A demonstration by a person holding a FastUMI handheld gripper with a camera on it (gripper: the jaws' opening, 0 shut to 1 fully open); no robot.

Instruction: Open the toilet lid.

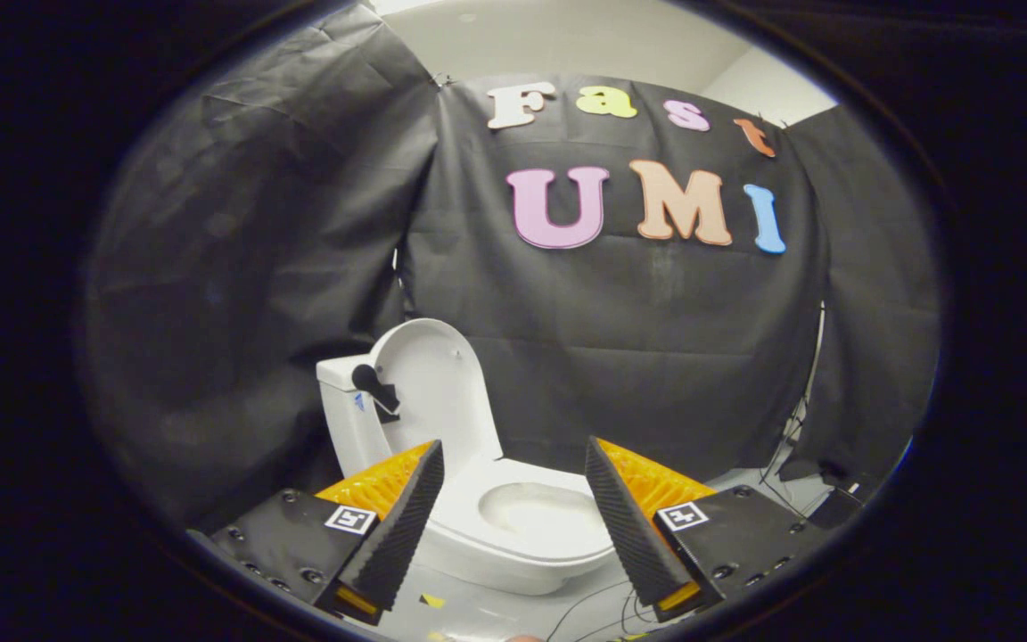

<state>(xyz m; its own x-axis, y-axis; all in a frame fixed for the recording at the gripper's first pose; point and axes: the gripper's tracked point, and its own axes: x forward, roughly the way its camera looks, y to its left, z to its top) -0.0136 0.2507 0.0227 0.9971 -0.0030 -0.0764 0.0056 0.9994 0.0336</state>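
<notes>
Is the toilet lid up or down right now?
Up. The lid stands upright against the tank, and the bowl is uncovered beyond the gripper, whose fingers are spread apart, holding nothing.

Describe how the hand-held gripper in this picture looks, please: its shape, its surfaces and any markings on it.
The hand-held gripper has two wedge-shaped fingers that taper to points, with ribbed inner faces. Each sits on a flat black plate studded with screws. Each plate carries a small square black-and-white marker.

toilet lid point(429, 379) upright against tank | gripper point(513, 468) fingers spread apart, holding nothing, toilet beyond
</notes>
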